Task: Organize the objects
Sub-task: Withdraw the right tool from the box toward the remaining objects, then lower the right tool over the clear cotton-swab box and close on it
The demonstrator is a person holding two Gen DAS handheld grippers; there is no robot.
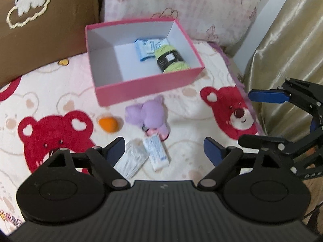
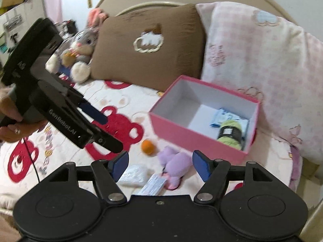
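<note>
we hold both grippers above a bed spread with a pale blanket [image 1: 181, 104] printed with red bears. our left gripper [image 1: 163, 151] has its jaws spread wide and nothing sits between them; its blue pads [image 1: 116, 150] hang clear of the items below. our right gripper [image 2: 160, 166] is likewise spread wide and carries nothing. in the right wrist view the left gripper shows at the left edge, gripped by a hand [image 2: 12, 119].

a pink box [image 1: 141, 88] with a white inside stands open on the blanket, just in front of a brown pillow [image 1: 46, 36] and a pink checked pillow [image 1: 191, 10]. inside it, toward the right end, lies a ball of light green yarn [image 1: 173, 60] with a black label, touching a light blue packet [image 1: 147, 48] behind it.

outside the box, near its front wall, lies a purple plush toy [image 1: 147, 115]. just to its left is a small orange ball [image 1: 108, 124], apart from the toy. closer to us lie two white packets side by side: a white pouch [image 1: 132, 158] on the left and a white sachet with blue print [image 1: 156, 152] on the right, their edges touching or nearly so. something small and pink shows under the plush toy's lower edge; we cannot tell what it is.

a grey plush rabbit [image 2: 80, 50] sits against the brown pillow at the far left of the right wrist view. a gold curtain [image 1: 286, 50] hangs at the right of the bed.
</note>
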